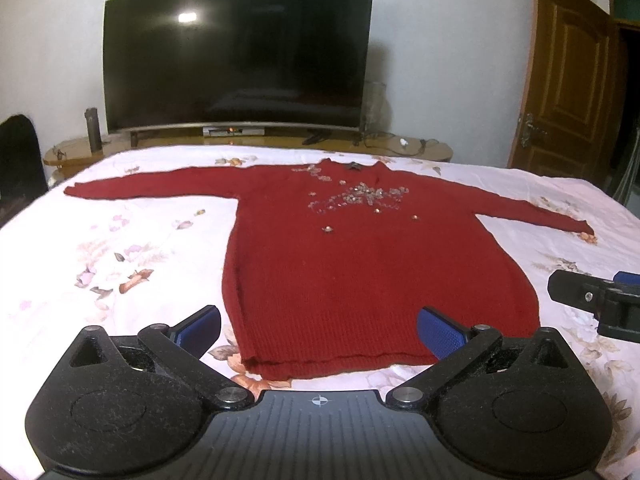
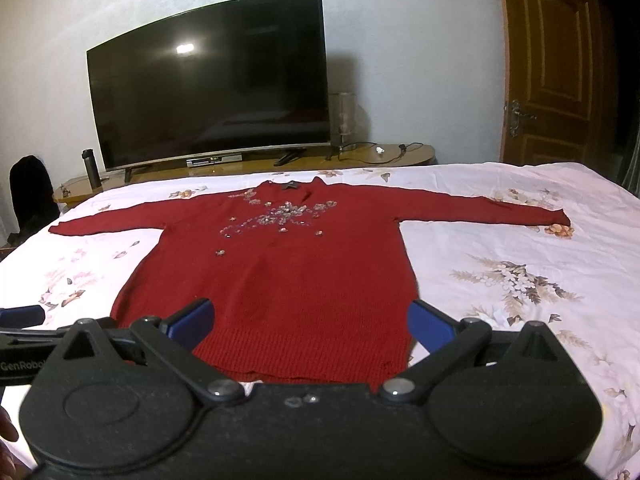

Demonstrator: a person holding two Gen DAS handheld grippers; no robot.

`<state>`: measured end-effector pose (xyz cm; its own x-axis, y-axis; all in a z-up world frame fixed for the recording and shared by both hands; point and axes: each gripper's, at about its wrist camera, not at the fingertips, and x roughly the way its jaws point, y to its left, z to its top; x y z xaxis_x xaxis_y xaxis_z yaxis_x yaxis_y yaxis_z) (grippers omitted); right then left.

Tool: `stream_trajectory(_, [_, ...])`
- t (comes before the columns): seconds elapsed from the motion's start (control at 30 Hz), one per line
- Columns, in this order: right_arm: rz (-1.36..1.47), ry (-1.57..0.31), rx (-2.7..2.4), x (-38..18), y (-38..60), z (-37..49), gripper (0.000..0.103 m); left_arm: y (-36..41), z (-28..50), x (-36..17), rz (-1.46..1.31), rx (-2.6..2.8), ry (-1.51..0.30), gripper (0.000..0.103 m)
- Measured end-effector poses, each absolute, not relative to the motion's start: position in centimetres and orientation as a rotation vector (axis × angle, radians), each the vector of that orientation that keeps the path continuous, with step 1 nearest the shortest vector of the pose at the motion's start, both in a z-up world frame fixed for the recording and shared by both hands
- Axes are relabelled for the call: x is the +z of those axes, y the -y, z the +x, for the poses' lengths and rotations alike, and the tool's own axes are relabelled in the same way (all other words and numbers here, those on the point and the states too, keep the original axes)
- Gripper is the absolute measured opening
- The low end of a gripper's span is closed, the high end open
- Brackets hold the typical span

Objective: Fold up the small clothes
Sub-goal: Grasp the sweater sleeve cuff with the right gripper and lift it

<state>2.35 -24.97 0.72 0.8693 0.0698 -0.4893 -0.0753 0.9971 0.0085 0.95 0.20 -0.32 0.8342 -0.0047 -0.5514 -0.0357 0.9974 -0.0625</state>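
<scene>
A dark red knit sweater [image 1: 372, 264] with silvery beads on the chest lies flat on the bed, face up, both sleeves spread out sideways, hem nearest me. It also shows in the right wrist view [image 2: 304, 280]. My left gripper [image 1: 318, 330] is open and empty, hovering over the hem's left part. My right gripper [image 2: 310, 320] is open and empty, hovering over the hem's right part. The right gripper also shows at the right edge of the left wrist view [image 1: 596, 300].
The bed has a white floral sheet [image 1: 132, 248]. Beyond its far edge stand a wooden TV bench [image 2: 360, 158] with a large dark TV [image 1: 236, 52], a flask [image 1: 93, 130] and cables. A brown door [image 2: 556, 64] is at the right.
</scene>
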Motion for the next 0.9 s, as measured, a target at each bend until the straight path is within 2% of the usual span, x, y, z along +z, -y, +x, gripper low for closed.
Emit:
stream_trajectory(0.17, [0.012,-0.515,0.077,1.0,26.8,2.9,0.103,-1.1,4.0,-0.9,-0.184,-0.023,-0.621,0.103])
stream_trajectory(0.3, [0.099,-0.488,-0.01,1.8,32.3,5.1,0.102,-1.1,8.1,-0.8,-0.197,-0.033,-0.625,0.103])
stream_trajectory(0.37, [0.145,-0.46,-0.063,2.2,35.8,6.9,0.093,-1.0,10.3,-0.6,-0.211,-0.059,-0.608,0.103])
stream_trajectory(0.43, [0.198,-0.442,-0.132,2.6,40.2,9.6,0.076,-0.7,12.5,-0.9,-0.222,-0.083,-0.624,0.103])
stream_trajectory(0.57, [0.332,-0.407,-0.219,2.2,48.6,15.4,0.063,0.9,17.1,-2.2,-0.218,-0.078,-0.663,0.103])
stream_trajectory(0.63, [0.443,-0.404,-0.256,1.2,53.5,19.0,0.047,2.0,19.2,-3.0,-0.231,-0.082,-0.664,0.103])
stream_trajectory(0.7, [0.509,-0.417,-0.299,-0.1,57.6,22.8,0.043,3.3,21.0,-3.7,-0.226,-0.068,-0.676,0.103])
stream_trajectory(0.9, [0.705,-0.45,-0.375,-6.3,67.7,31.8,0.046,6.8,27.6,-6.1,-0.235,0.019,-0.717,0.103])
